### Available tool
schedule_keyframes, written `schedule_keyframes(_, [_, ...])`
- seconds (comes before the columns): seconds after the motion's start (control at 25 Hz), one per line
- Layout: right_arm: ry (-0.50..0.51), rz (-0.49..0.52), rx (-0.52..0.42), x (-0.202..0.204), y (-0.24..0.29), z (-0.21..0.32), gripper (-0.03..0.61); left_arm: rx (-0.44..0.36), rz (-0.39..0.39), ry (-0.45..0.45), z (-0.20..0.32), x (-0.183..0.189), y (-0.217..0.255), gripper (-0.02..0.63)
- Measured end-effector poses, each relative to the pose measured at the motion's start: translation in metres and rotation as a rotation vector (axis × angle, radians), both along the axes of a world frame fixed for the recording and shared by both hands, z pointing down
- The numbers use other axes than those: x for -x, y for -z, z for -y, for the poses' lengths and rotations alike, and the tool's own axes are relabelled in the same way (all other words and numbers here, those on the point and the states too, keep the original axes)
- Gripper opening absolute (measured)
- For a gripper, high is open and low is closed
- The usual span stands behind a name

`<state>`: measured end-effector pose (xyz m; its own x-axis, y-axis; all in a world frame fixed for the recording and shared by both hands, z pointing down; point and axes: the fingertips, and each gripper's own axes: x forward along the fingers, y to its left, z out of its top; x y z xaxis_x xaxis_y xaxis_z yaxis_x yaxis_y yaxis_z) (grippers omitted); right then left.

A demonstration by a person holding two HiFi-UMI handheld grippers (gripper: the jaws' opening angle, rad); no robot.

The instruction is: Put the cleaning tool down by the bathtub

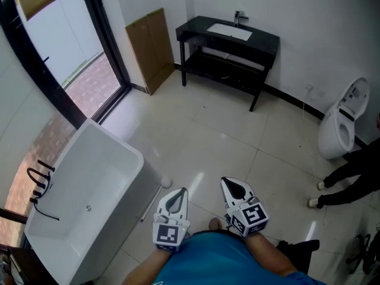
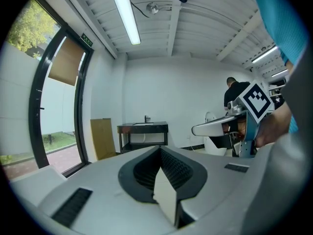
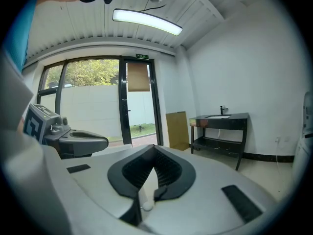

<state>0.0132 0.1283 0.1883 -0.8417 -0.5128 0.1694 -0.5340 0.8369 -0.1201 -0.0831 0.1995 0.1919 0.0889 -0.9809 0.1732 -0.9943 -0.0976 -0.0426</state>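
White and slim, a rod-handled cleaning tool with a rounded pale head lies on the floor against the outer side wall of the white rectangular bathtub, its long axis along that wall. The left gripper is nearer the bathtub than the right gripper, so the tool is just ahead and left of it. Both pairs of jaws are pressed together and empty.

Straight ahead of you a black desk with a white sink stands at the wall, cardboard sheet leaning left of it. Toilet on your right, someone's legs nearby.
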Motion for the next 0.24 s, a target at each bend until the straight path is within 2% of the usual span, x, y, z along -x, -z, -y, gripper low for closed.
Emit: schedule_keyframes(0.24, [0.006,0.005,-0.004,-0.0101,-0.0039,0.0082,0.006,-0.003,0.0,0.008,0.0083,-0.0092,-0.0028,0.0])
